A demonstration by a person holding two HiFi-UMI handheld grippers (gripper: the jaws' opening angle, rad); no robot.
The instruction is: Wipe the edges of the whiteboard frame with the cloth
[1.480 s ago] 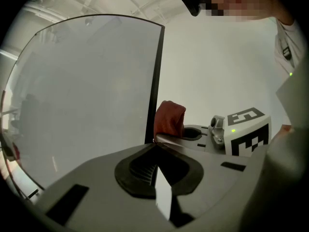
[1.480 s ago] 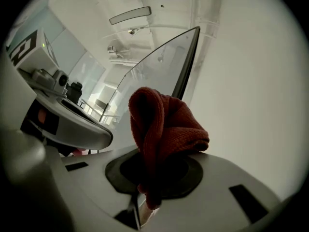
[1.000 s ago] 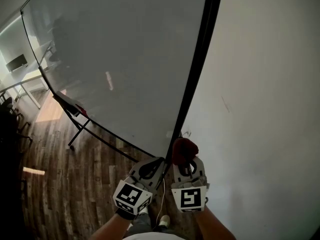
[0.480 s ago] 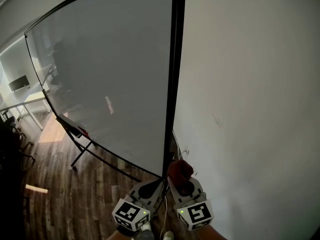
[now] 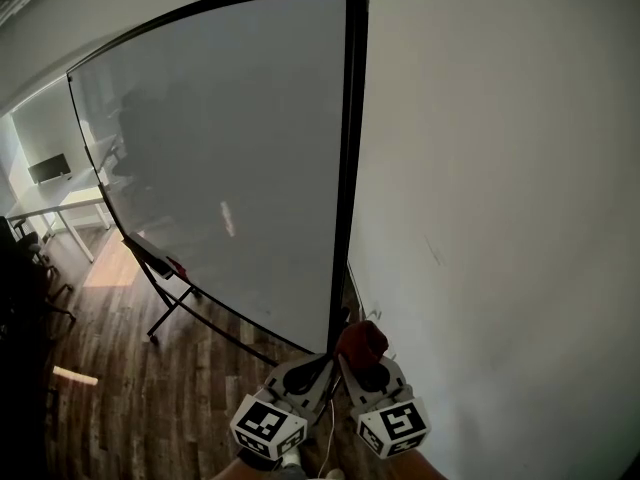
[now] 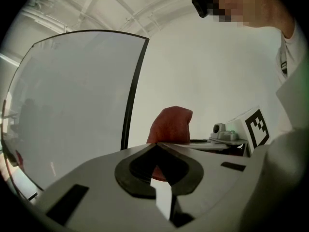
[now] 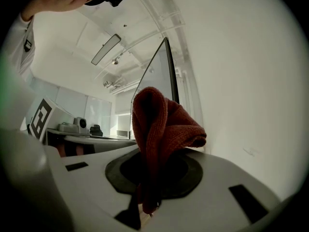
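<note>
A large whiteboard (image 5: 220,178) on a wheeled stand fills the left and middle of the head view. Its black frame (image 5: 346,168) runs down the right edge to a lower corner just above my grippers. My right gripper (image 5: 366,358) is shut on a dark red cloth (image 5: 362,341), which bunches up out of the jaws (image 7: 161,129) close beside the frame's bottom end. My left gripper (image 5: 312,365) is shut with nothing in it, right beside the other one. In the left gripper view the cloth (image 6: 171,124) shows past the closed jaws, with the frame (image 6: 133,93) behind.
A white wall (image 5: 500,188) stands immediately right of the board. Wood floor (image 5: 130,378) lies below. The board's pen tray (image 5: 155,258) and stand legs (image 5: 170,313) are at lower left. White tables (image 5: 50,203) stand far left.
The view has tilted upward, so the board's top right corner now shows. Both grippers sit lower in the picture and stay side by side with the cloth still held.
</note>
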